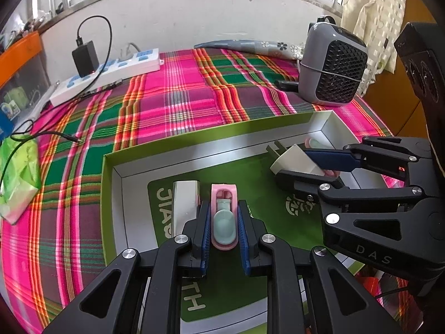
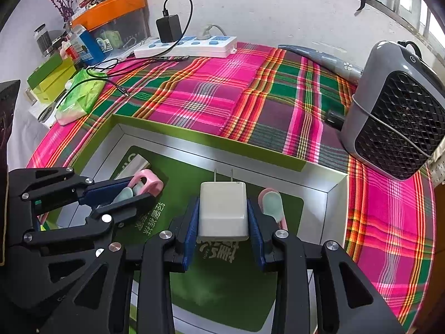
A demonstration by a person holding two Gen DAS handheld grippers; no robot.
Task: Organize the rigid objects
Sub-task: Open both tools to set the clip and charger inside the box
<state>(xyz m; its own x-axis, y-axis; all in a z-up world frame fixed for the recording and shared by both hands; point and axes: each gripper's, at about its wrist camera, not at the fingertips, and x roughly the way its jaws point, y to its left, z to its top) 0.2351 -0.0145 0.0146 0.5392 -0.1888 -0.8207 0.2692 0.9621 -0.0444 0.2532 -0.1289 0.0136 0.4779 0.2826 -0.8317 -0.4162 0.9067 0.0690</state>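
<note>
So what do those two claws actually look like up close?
Both match: the left claw and right claw are matte black plastic linkages with triangular cut-outs and round silver screw heads. Each finger carries a ribbed blue pad. The right one's body bears pale "DAS" lettering.

l tongs (image 1: 224, 220) clamped, angled down | r tongs (image 2: 224, 217) clamped, angled down

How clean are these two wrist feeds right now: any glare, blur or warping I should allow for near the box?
Left wrist view: sharp, heavy fisheye bend, dark corners, windows blown out; sheen on the green box inner wall; the left tongs and pink clip read crisply. Right wrist view: equally sharp and warped; the white charger in the right tongs slightly bright, detail intact.
</note>
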